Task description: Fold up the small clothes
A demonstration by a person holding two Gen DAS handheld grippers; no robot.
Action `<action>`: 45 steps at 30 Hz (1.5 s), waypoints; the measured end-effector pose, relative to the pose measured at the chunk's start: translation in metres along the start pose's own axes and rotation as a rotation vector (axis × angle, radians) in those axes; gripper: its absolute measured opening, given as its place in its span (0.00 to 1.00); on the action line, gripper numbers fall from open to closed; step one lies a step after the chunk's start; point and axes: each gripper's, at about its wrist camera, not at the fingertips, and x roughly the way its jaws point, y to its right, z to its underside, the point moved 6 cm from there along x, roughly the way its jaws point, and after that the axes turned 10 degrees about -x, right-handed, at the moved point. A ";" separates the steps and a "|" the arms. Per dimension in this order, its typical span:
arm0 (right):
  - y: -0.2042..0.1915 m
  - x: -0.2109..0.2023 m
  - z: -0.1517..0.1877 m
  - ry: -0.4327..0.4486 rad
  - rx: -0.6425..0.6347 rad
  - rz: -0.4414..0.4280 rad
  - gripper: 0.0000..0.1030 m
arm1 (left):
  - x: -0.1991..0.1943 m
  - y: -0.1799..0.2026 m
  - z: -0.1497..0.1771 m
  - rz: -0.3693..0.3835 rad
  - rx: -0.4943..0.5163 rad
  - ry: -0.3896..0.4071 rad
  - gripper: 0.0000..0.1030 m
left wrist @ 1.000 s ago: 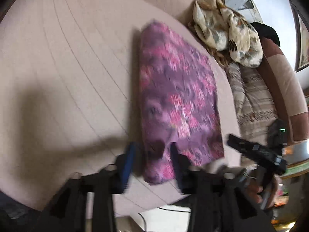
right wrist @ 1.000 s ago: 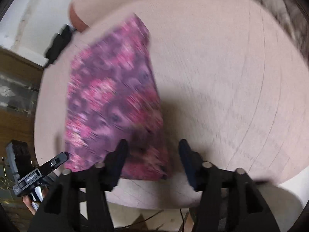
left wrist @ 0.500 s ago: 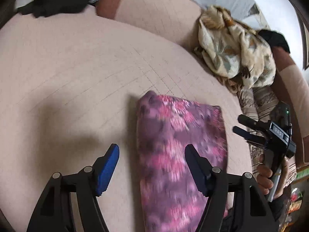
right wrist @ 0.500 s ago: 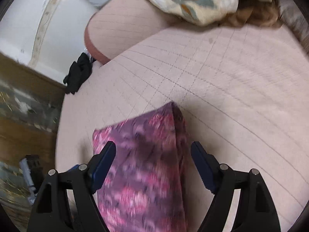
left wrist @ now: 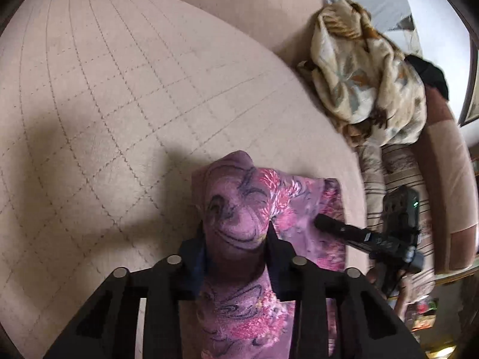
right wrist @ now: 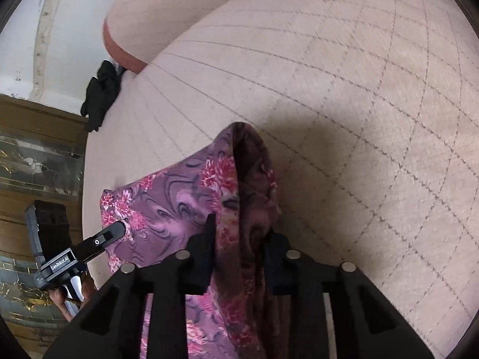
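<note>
Left wrist view: left gripper (left wrist: 236, 236) clamped on a bunched corner of the purple floral cloth (left wrist: 287, 209), its blue-padded fingers pressed against the fabric on either side; the rest of the cloth lies on the quilted pink cushion (left wrist: 119, 95), toward its near right edge. Right wrist view: right gripper (right wrist: 239, 239) likewise closed on the other near corner of the same cloth (right wrist: 167, 209), which rises to a peaked fold between and beyond the fingers. Half a second earlier both grippers stood wide apart above the cloth as it lay flat between their fingers; both are now shut on fabric and the gripped edge is raised off the cushion, a change judged to mark the end of the grasp and the start of a folding pass. The cloth's long axis, judged from the flat portion, runs from the gripped near edge away toward the far side of the cushion, and its free far edge points that way; the next move probably calls for carrying the held edge along this axis onto the far edge. Each view shows the opposite gripper at the cloth's other side (right gripper (left wrist: 371, 239); left gripper (right wrist: 113, 233)). A beige patterned blanket (left wrist: 365, 68) lies heaped well apart at the sofa back, and a black garment (right wrist: 101, 95) lies at the cushion's far left edge
</note>
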 end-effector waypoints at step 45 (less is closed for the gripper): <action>-0.001 -0.007 0.065 0.033 0.088 0.049 0.26 | -0.035 -0.083 0.026 -0.144 -0.140 0.066 0.18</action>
